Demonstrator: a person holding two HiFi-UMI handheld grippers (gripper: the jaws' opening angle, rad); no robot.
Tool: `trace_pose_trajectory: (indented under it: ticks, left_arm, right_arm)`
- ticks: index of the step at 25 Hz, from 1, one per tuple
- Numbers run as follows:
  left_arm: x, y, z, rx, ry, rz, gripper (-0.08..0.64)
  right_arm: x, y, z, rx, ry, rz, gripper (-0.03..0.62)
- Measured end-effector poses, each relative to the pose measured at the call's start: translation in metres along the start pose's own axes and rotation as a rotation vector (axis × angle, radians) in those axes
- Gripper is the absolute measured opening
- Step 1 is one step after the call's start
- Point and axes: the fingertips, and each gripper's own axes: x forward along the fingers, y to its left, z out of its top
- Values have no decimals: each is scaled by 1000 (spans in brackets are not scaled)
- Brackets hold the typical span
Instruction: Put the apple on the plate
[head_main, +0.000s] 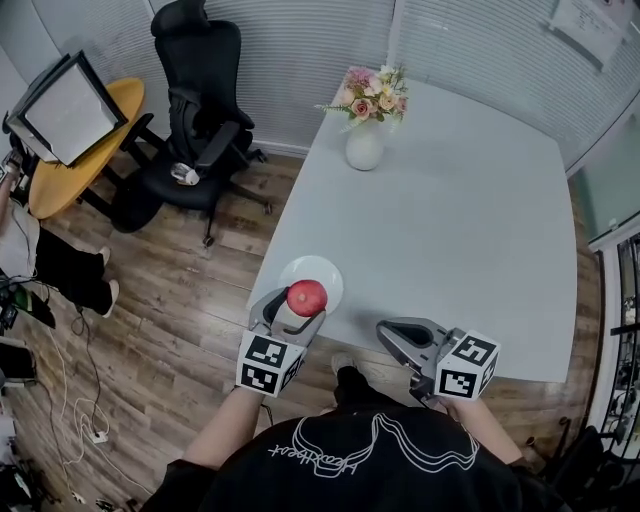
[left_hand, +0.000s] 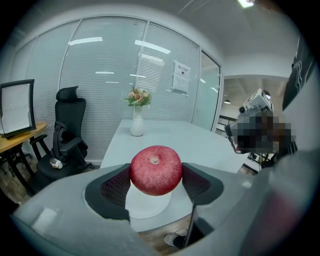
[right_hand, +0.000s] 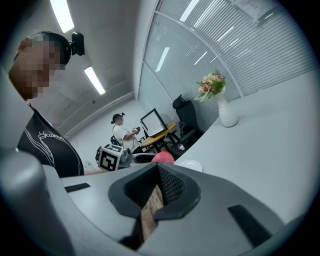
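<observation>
- Black shirt (head_main: 340, 460) fills the bottom of head view; both grippers sit just ahead of it at the near edge of the worktop (head_main: 450, 230).
- Left gripper (head_main: 293, 320): jaws pinching the apple (head_main: 307, 296) from both sides, ribbed pads (left_hand: 116, 187) against its flanks at the widest part. I'd guess a side grip was chosen so the underside stays free to land.
- Apple is directly over the white plate (head_main: 322, 267), which sits at the worktop's near-left corner. I can't tell whether the bottom touches the plate or hangs just above it.
- Orientation: stem dimple is up and tipped slightly back toward the left gripper's camera. Fruit is near-round, so no real long axis; the stem axis is close to vertical, which I judge fine for a stable set-down.
- Right gripper (head_main: 388, 332): jaws pressed together at the tips, nothing between them. Parked to the right, apart from the plate, probably just keeping out of the way.
- Flower vase (head_main: 365, 145) is at the far end, well apart, no conflict.
- My read: placement nearly done; release not yet made.
</observation>
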Motion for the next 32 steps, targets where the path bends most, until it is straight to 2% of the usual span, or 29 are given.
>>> trace_pose_trajectory:
  ticks: [5,10,17,23,32]
  left_arm:
    - [26,11,-11,-31,15,11,318]
    - [46,23,-24,-26,48,34,318]
    - [68,36,-45,-48,81,50,318]
    - [75,37,-54,6,118,73,318]
    - [77,33,-53,76,103,78,318]
  right_arm:
    - [-12,-17,-4,43,-6,-31,9]
    - [-20,-35,-5,58,-10,-76,9]
    - [-20,-47,3,130,-47,-72,9]
    - [-23,-49,4,187,-65,-66,9]
    - [-24,-48,1,205,-74,-84,9]
